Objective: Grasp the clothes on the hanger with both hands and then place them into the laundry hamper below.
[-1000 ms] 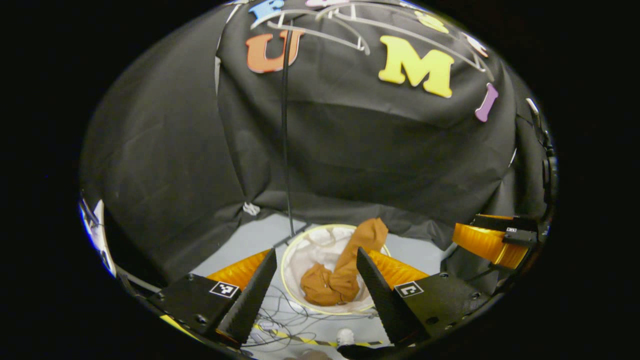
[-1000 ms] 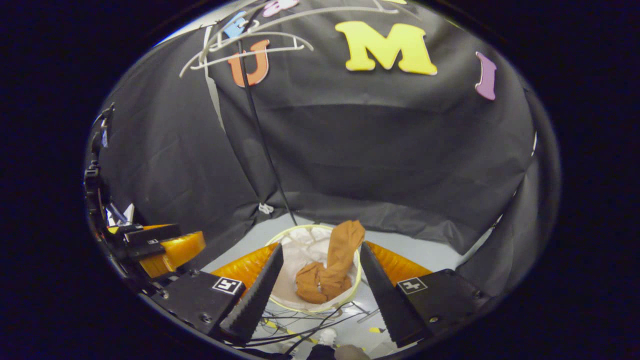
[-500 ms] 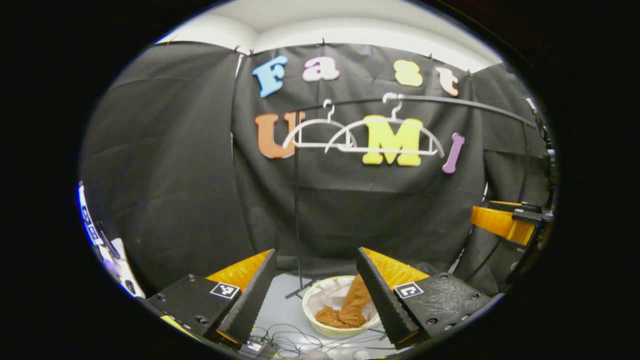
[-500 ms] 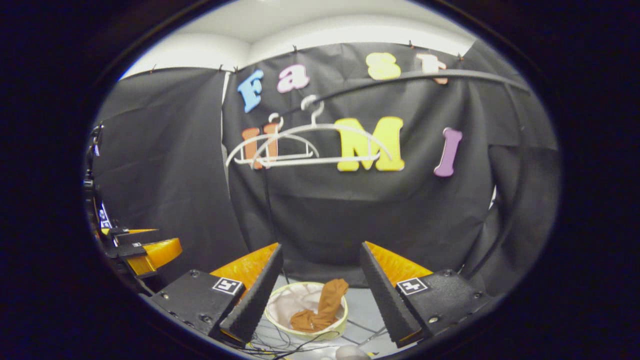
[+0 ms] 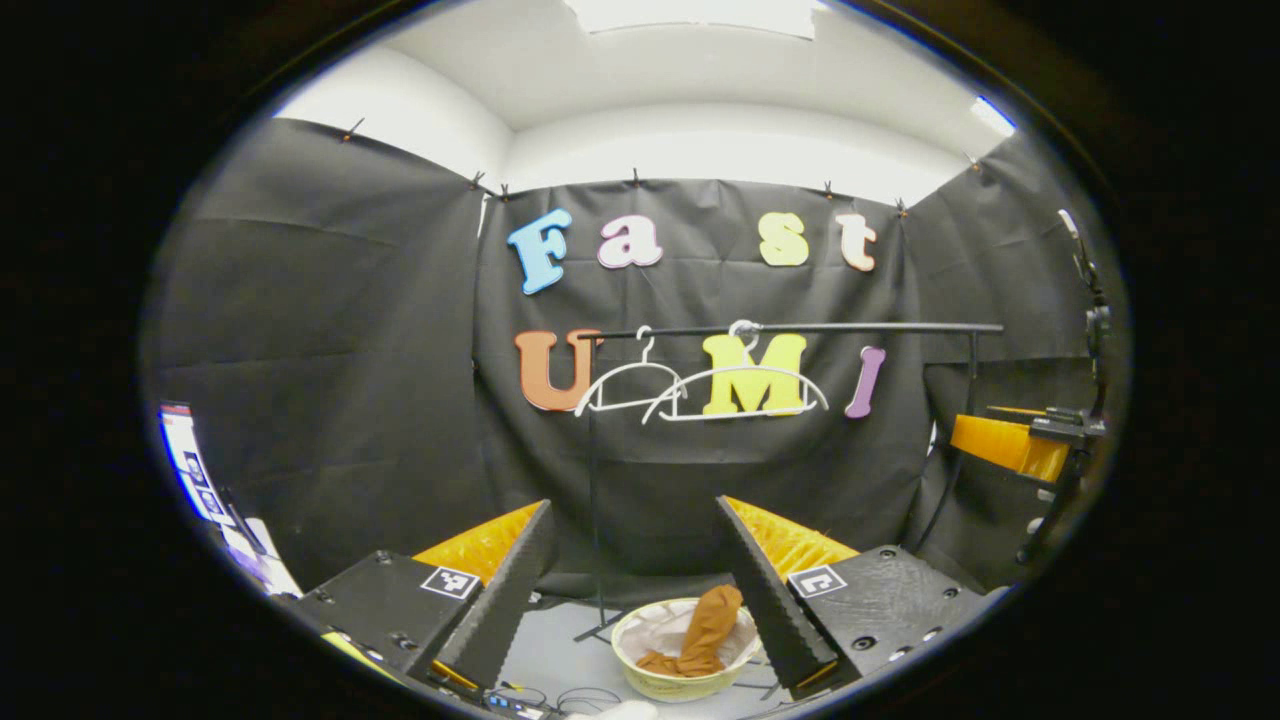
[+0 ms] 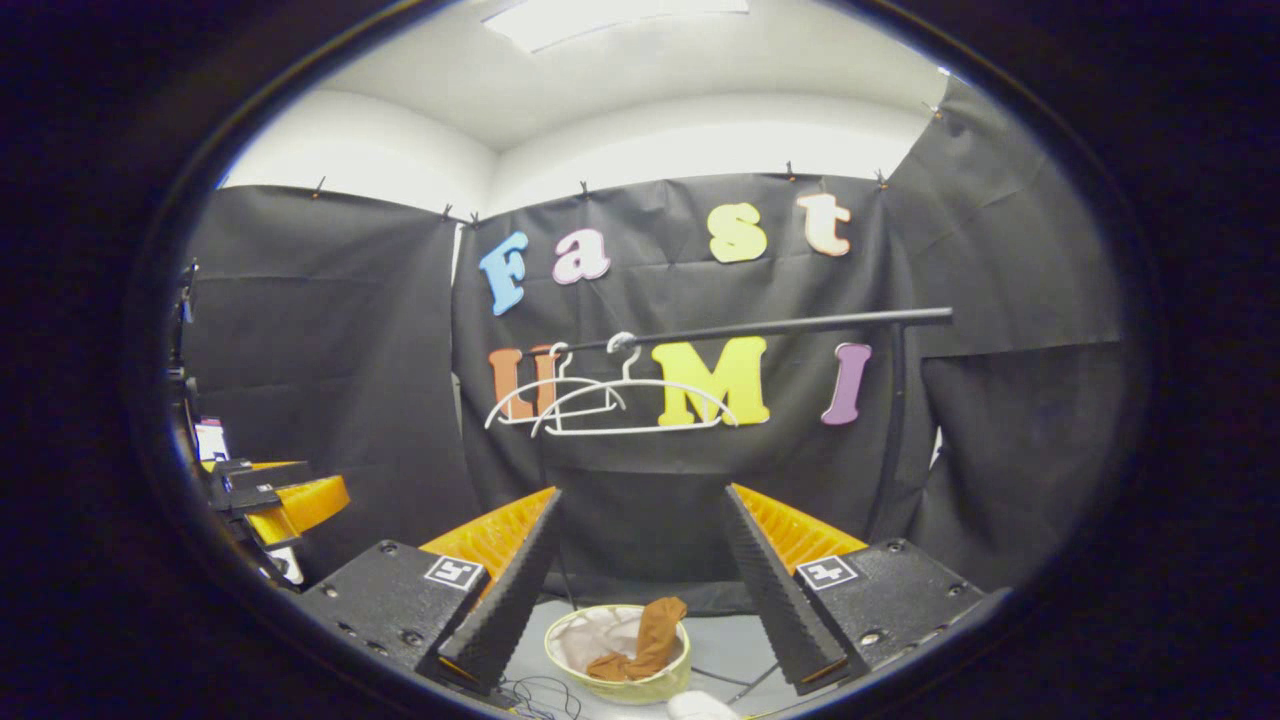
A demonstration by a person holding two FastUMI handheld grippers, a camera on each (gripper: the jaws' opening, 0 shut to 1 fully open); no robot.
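Apparently the placing step is finished: brown garment (image 5: pixel 703 632) lies in the laundry hamper (image 5: pixel 650 682).
Above the hamper, both hangers (image 5: pixel 690 390) hang bare; left gripper (image 5: pixel 632 585) and right gripper (image 6: pixel 640 585) gape empty, so no grasp remains.

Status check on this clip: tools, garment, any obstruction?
Left tool open, empty. Right tool open, empty. Brown cloth garment lies in the round pale laundry hamper, one end draped over its rim. Two white plastic hangers bare on the black rail. Nothing blocking.

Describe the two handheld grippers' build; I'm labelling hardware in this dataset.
Each gripper, left gripper and right gripper, has two wedge-shaped serrated fingers backed by ribbed orange plastic, mounted on textured black blocks with screws. Each block carries a small square black-and-white marker tag.
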